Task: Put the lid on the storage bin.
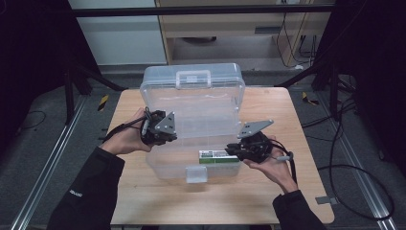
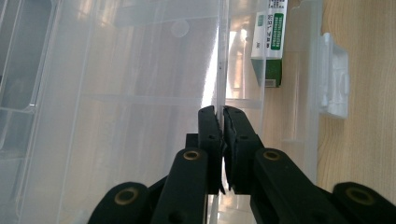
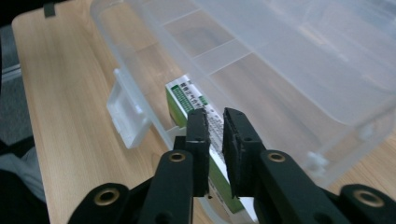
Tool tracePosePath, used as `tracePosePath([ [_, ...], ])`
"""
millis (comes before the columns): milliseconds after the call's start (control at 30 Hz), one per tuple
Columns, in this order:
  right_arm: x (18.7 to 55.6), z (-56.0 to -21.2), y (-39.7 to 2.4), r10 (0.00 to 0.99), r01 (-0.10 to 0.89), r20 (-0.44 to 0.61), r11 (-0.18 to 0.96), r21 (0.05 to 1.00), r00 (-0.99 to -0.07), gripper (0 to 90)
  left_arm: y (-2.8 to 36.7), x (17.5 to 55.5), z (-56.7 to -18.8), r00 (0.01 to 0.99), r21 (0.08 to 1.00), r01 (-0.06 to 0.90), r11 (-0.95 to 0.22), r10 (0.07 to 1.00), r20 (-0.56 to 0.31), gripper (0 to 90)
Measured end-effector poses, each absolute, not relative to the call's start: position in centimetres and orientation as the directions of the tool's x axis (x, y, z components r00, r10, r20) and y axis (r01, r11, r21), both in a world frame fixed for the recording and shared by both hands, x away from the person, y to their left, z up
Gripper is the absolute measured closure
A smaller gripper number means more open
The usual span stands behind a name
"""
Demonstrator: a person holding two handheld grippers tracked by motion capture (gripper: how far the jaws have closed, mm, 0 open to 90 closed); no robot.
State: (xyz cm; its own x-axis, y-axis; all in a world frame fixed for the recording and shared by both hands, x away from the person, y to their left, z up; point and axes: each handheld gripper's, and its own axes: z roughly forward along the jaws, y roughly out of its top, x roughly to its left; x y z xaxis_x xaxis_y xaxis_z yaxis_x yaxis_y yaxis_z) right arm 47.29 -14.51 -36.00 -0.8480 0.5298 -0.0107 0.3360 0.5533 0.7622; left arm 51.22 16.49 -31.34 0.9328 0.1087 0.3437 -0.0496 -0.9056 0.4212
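A wooden table point(image 1: 143, 201) carries 1 clear plastic box point(image 1: 163, 167), apparently open.

The clear, glossy plastic storage box point(image 1: 191, 103) rests on a matt pale wooden table point(image 1: 268, 191); inside it lies a smooth green-and-white cardboard carton point(image 1: 219, 156).

Clear plastic box point(image 1: 191, 127) mid frame on wooden table point(image 1: 143, 196), lid point(image 1: 194, 81) raised toward top, white latch point(image 1: 196, 174) at its lower edge. Green and white carton point(image 1: 218, 156) lies inside at lower right. Left gripper point(image 1: 160, 132) at box's left wall, hand behind it. Right gripper point(image 1: 246, 148) at box's lower right corner, just beside the carton, jaw gap too small to tell. Black cables point(image 1: 354, 187) on floor, right of frame
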Motion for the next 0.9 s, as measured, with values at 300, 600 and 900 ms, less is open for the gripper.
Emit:
tracePosePath([
  [300,47.4,-34.3,-16.9,0.622,0.342,0.017,0.407,0.847,-0.783,89.9,16.5,51.2,-31.4,0.934,0.434,-0.056,-0.899,0.107,0.341,85.9],
  [600,50.1,-32.8,-17.6,0.732,0.357,0.053,0.266,0.896,-0.679,90.0,16.5,51.1,-31.6,0.936,0.434,-0.056,-0.899,0.104,0.336,85.9],
  [900,52.4,-33.3,-17.2,0.783,0.378,0.076,0.211,0.901,-0.618,90.0,16.5,50.9,-31.8,0.936,0.440,-0.061,-0.896,0.101,0.336,85.8],
])
